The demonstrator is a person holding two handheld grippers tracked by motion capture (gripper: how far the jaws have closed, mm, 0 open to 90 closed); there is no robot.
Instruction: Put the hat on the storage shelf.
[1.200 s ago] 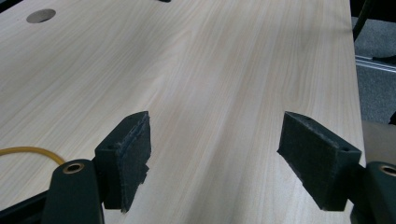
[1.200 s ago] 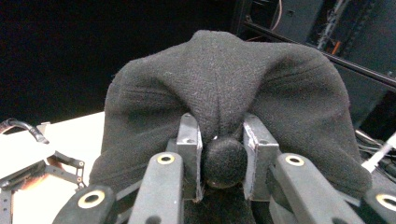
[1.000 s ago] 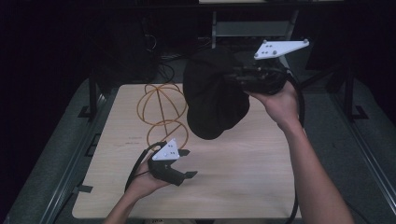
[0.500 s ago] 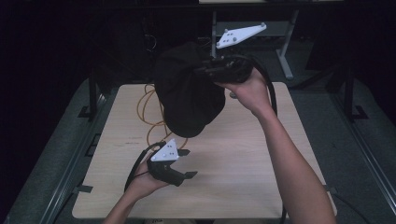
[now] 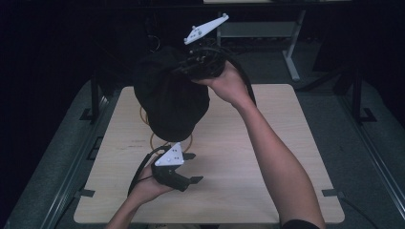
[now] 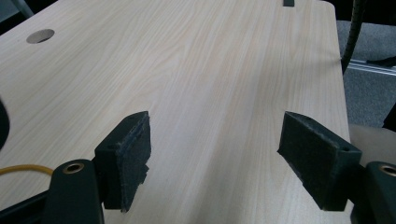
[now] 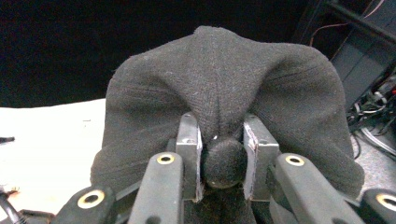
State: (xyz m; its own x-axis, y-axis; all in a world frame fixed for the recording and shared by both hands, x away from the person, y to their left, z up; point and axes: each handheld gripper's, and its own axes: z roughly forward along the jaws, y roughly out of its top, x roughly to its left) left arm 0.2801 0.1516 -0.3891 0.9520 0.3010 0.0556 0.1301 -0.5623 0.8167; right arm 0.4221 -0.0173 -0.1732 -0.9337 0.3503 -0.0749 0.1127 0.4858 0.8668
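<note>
Above the table's (image 5: 286,143) far edge, toward eleven o'clock from its middle, the right gripper (image 5: 203,64) holds a black knit hat (image 5: 169,102) in the air. Its jaws are clamped on a bunched fold of the knit, seen up close in the right gripper view (image 7: 224,161), and the rest of the hat (image 7: 224,88) hangs slack below the pinch. Under the hat lies an orange wire ring (image 5: 165,139), partly hidden by the cloth.

At six o'clock, low over the near part of the table, the left gripper (image 5: 188,168) rests with its jaws wide apart and nothing between them; its own view shows bare wood (image 6: 210,70) between the two pads (image 6: 128,156).

The step in hand looks like carrying the hat across, lifted clear of the board. Next, I judge, the hat must come down where the free gripper can catch its loose rim, or be laid flat on the wood. The limp cloth will swing and fold, so a slow lowering would help.
</note>
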